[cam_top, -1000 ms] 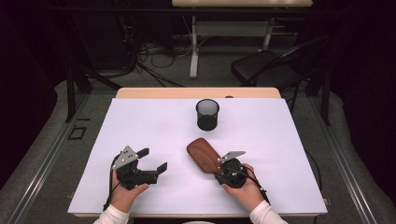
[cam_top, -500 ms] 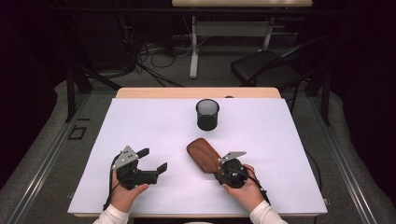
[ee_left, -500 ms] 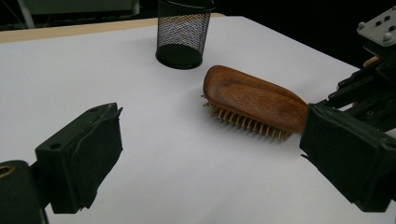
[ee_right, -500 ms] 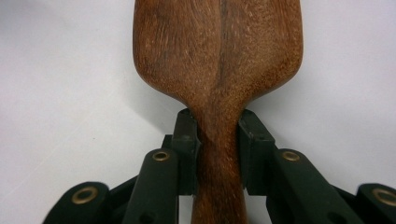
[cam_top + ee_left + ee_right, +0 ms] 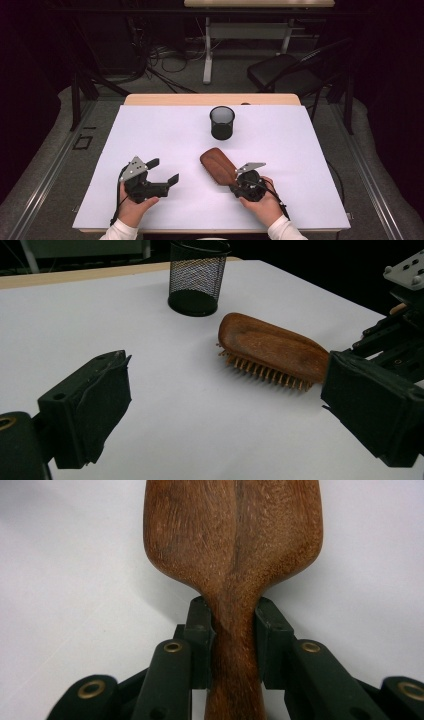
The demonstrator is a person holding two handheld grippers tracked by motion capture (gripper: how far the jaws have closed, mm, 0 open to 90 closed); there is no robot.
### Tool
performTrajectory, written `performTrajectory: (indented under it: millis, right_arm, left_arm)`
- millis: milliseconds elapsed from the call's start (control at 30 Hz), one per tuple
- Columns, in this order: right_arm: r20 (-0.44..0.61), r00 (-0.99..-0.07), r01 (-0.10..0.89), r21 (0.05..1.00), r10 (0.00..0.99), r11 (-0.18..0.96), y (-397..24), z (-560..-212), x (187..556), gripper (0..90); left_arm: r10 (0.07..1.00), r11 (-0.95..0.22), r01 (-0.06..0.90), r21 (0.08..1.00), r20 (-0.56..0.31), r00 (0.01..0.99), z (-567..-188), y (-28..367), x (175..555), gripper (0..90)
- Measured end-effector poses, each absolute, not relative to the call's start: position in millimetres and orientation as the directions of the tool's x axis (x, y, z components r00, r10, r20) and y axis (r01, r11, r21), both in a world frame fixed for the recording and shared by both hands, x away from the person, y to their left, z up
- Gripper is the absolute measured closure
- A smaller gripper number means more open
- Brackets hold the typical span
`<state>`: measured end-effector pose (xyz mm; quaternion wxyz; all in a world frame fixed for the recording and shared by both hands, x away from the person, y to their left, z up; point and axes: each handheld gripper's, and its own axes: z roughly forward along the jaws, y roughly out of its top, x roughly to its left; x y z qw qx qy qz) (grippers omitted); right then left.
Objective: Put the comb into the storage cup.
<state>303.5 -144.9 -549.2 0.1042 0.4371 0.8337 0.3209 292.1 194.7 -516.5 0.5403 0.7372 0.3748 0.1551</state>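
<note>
The right gripper point(image 5: 234, 625) had clamped the brush point(image 5: 218, 164) by its handle; the left gripper point(image 5: 164, 171) gaped empty. The cup point(image 5: 222, 122) stood apart, unfilled.

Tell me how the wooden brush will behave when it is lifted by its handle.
The brush looks like solid wood, so it should stay stiff. The right tool clamps only the narrow handle while the wide head lies far forward, so the head may sag or pivot. The polished grain may be somewhat slippery. It rests bristles-down, so rolling seems unlikely.
</note>
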Motion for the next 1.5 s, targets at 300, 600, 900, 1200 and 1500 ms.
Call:
performTrajectory:
  millis: [300,600,900,1200,1500]
  right_arm:
    - [0.115,-0.597,0.655,0.641,0.794,0.400,-145.0,-549.3,302.8,71.9]
    - [0.123,-0.613,0.644,0.649,0.780,0.404,-142.7,-547.9,300.0,71.9]
    - [0.136,-0.606,0.622,0.696,0.784,0.360,-146.7,-540.0,297.5,71.8]
    - [0.127,-0.604,0.587,0.738,0.786,0.332,-151.2,-533.5,295.7,71.8]
    - [0.125,-0.604,0.549,0.781,0.787,0.297,-155.0,-527.0,292.7,71.8]
  left_arm:
    - [0.715,-0.126,0.384,0.915,-0.185,0.675,-515.1,195.3,291.7,5.6]
    - [0.720,-0.118,0.387,0.915,-0.190,0.668,-514.6,196.6,291.7,5.6]
    - [0.722,-0.104,0.386,0.917,-0.198,0.663,-514.5,196.9,291.8,5.6]
    - [0.724,-0.090,0.386,0.918,-0.207,0.659,-513.1,197.8,291.1,4.5]
    - [0.729,-0.063,0.398,0.915,-0.230,0.645,-511.6,199.7,291.6,0.5]
